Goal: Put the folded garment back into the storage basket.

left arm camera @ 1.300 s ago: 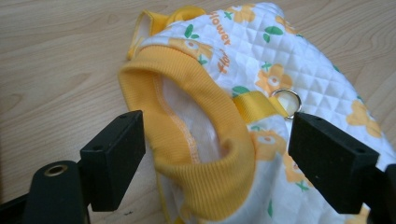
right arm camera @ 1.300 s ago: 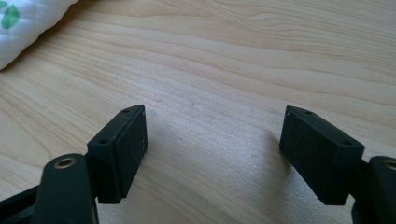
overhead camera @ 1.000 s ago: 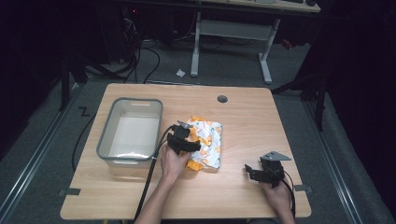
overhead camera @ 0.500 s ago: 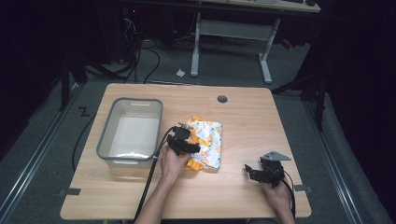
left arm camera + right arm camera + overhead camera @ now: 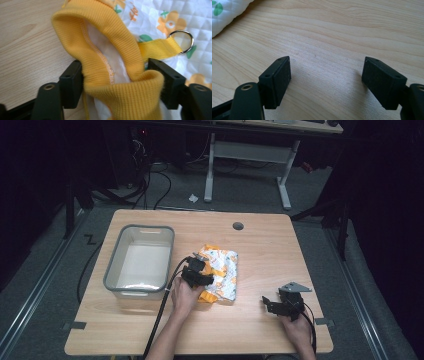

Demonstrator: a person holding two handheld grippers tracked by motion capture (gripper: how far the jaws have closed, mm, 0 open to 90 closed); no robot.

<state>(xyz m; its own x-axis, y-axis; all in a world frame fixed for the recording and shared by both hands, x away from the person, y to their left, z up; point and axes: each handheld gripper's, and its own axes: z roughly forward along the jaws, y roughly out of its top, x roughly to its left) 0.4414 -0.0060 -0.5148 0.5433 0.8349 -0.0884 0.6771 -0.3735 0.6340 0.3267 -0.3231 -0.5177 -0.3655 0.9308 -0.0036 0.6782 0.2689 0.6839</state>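
Left claw (image 5: 113,82), its jaws just closing, pinches the quilted garment's (image 5: 220,272) yellow ribbed hem (image 5: 100,50); a deep, even bite should hold. Right claw (image 5: 327,80) rests spread on the table (image 5: 280,255).

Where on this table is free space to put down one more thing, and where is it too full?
Free: the strip behind the bin and garment around the cable hole; the right side between the garment and the right gripper; the front edge between the forearms. Crowded: the middle left, where the left gripper closes on the garment's yellow cuff beside the bin.
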